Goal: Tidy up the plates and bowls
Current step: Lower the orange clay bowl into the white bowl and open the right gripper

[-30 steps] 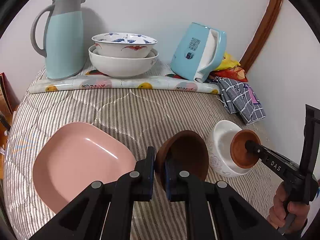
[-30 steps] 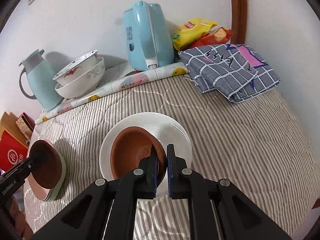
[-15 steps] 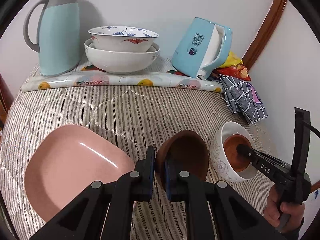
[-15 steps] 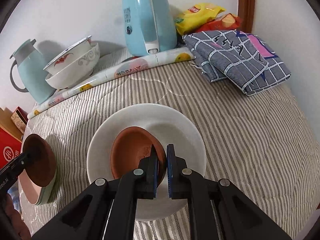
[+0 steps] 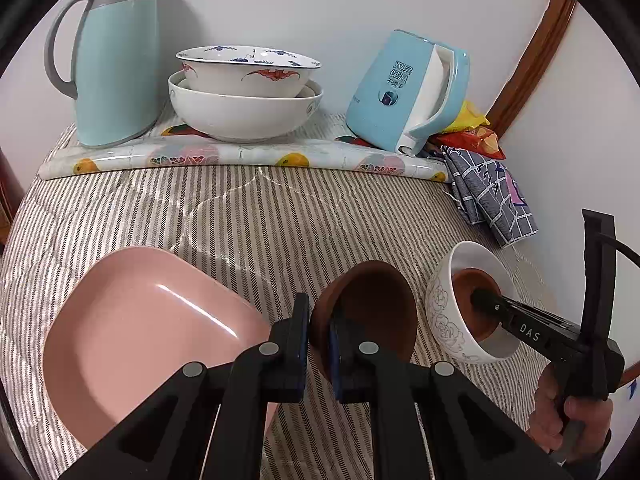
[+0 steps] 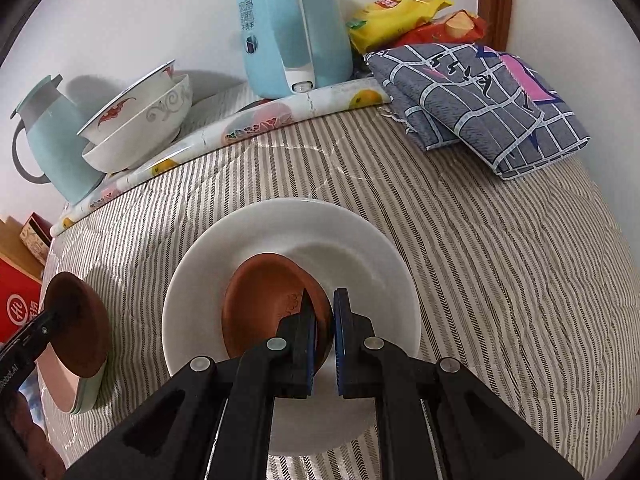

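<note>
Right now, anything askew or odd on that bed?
The blue kettle at the back leans sideways, its base half on the rolled fruit-print mat, so it could tip. No spills or visible breakage; the stacked bowls sit level.

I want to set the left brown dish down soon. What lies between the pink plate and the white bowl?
In the left wrist view, only that brown dish, shut in the left gripper, hangs between the pink plate and white bowl; beneath it, bare striped cloth.
</note>
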The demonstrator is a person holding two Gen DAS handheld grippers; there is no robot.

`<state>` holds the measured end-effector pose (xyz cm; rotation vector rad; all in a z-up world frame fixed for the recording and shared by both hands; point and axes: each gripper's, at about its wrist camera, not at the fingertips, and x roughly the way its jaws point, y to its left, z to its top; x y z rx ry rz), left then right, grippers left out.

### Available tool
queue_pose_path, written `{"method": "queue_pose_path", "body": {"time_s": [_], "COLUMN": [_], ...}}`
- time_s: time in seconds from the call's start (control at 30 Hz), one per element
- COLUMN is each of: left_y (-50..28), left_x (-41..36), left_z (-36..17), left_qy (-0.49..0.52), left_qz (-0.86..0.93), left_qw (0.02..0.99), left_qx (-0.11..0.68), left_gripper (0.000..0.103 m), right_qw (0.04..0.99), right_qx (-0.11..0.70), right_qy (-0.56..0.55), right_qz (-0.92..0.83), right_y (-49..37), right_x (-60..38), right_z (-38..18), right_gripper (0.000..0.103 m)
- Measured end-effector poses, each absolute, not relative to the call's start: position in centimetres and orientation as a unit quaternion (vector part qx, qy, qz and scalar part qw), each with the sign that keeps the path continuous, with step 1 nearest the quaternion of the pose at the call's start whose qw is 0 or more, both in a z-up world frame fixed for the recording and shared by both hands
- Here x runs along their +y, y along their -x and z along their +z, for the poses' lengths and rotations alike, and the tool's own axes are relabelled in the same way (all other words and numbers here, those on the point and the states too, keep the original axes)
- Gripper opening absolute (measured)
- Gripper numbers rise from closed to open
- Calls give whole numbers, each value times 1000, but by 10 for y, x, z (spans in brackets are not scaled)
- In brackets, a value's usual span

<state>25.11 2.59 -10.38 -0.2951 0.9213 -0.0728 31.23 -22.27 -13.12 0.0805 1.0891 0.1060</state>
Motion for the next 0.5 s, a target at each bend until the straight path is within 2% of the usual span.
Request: {"method": "queue_pose_path", "body": {"time_s": [0.5], "left_y": [-252], "left_x": [27], "left_z": [-106], "left_qy": [142], "left_qz": [-34], "left_qw": [882], "left_qx": [447], "left_gripper": [9], "right_qw": [841], "right_qx": [539], "right_qy": [26], "right_qz": [40], "right_y": [-319], "right_x": [-213], "right_z": [-135], "right_gripper": [9]}}
